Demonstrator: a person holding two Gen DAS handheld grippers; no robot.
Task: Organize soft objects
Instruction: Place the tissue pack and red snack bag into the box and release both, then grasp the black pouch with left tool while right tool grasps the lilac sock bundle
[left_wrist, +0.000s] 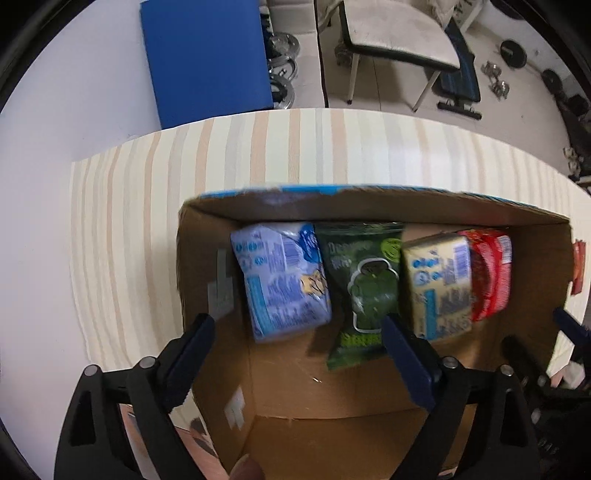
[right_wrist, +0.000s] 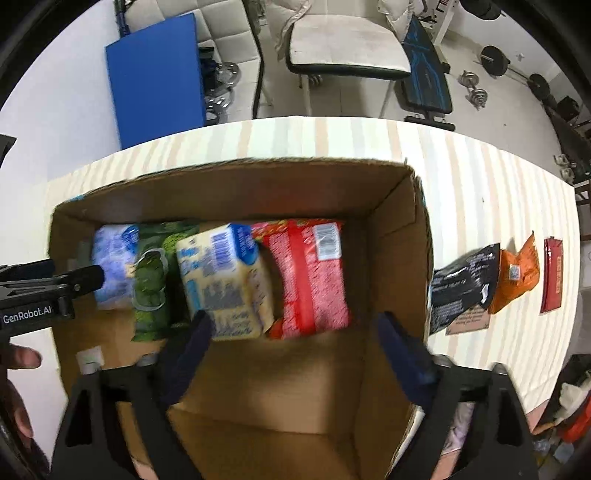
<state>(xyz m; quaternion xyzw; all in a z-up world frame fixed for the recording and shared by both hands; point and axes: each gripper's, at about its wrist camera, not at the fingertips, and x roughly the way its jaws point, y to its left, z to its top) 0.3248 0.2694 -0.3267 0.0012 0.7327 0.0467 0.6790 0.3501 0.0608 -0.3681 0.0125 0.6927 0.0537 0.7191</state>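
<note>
— Jaws on both tools are spread wide with nothing between them. See the left gripper (left_wrist: 297, 334)? It hangs over the cardboard box (left_wrist: 369, 206), one finger outside the left wall, the other above the green packet.

— And the right gripper (right_wrist: 291, 330)?

— Also over the box, toward its right half, blue fingertips (right_wrist: 197, 334) parted above the bare cardboard floor, holding nothing.

— What's in the box?

— Four soft packs in a row against the far wall, touching side by side: a pale blue pack (left_wrist: 280, 280) at the left, then a dark green pouch (left_wrist: 364, 291), a yellow pack (left_wrist: 437, 282), and a red pack (right_wrist: 310, 275) at the right. The near half of the box floor is bare.

— Where does the box sit?

— On the striped worktop (left_wrist: 258, 155), toward the near edge.

— Anything outside it?

— Yes, toward the right edge of the worktop: a black pouch (right_wrist: 461, 288) leaning just beside the box's right wall, an orange pouch (right_wrist: 517, 275) touching it, and a flat red packet (right_wrist: 552, 275) a little apart near the edge. A small brown card (right_wrist: 467, 325) lies under the black one.

— Behind the worktop?

— A blue panel (left_wrist: 207, 55) and a white chair (right_wrist: 347, 48) on the floor.
</note>
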